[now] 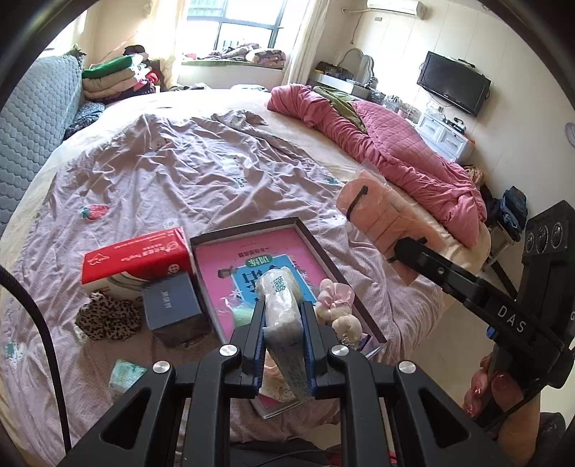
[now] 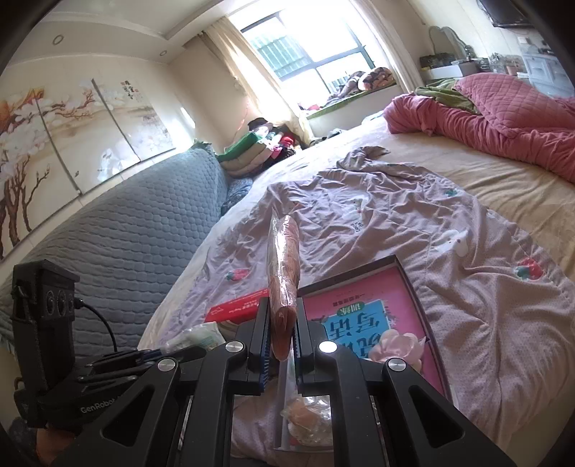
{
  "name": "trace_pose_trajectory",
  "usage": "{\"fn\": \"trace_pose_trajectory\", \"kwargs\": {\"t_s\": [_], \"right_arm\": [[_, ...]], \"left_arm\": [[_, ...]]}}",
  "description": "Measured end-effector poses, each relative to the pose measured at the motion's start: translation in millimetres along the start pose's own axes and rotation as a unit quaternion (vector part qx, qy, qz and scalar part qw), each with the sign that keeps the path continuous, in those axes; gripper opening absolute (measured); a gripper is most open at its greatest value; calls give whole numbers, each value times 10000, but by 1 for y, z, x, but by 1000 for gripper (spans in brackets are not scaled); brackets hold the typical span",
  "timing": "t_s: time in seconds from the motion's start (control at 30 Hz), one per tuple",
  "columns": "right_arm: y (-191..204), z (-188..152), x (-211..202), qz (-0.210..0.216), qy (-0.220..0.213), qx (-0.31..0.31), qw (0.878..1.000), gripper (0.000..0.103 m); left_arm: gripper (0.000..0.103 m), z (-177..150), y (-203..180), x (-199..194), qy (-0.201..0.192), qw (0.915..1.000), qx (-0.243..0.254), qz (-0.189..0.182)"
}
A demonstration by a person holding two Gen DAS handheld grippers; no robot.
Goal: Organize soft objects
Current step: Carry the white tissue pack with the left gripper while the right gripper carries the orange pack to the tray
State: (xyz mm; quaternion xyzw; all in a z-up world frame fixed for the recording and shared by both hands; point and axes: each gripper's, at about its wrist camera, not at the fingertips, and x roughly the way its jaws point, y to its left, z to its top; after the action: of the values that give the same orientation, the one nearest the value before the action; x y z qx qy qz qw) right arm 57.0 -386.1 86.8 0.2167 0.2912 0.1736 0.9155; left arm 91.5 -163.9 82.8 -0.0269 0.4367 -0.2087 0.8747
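Home bedroom, large bed with rumpled quilt, wall-mounted television, curtained window

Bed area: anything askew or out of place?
Nothing spilled or damaged. The open box with the pink book overhangs the bed's near edge. A leopard-print scrunchie and a small green packet lie loose on the rumpled sheet. Both grippers are shut on wrapped packs.

"DAS" on right hand-held gripper
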Motion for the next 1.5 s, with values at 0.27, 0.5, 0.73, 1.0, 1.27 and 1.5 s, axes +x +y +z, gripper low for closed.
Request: {"fn": "trace_pose_trajectory", "kwargs": {"t_s": [0.27,0.5,0.73,1.0,1.27,1.5], "right_arm": [[-11,-5,9,-25,90,102,9999,11],[-22,-8,19,-48,169,222,9996,11],[-35,-14,31,-83,309,332,9989,11],[-47,-27,49,-92,547,451,9974,11],[-61,-45,73,-89,978,620,9932,12],[-70,-56,90,-165,1363,746,9877,13]], "left_arm": [[18,1,-3,25,161,9998,-53,-129],[18,1,-5,49,329,9994,49,-53],[18,0,-5,74,518,9986,46,-28],[18,-8,-4,105,781,9969,41,-9],[18,-16,-1,127,966,9953,-4,-65],[19,-14,9,138,1037,9945,-138,-85]]}}
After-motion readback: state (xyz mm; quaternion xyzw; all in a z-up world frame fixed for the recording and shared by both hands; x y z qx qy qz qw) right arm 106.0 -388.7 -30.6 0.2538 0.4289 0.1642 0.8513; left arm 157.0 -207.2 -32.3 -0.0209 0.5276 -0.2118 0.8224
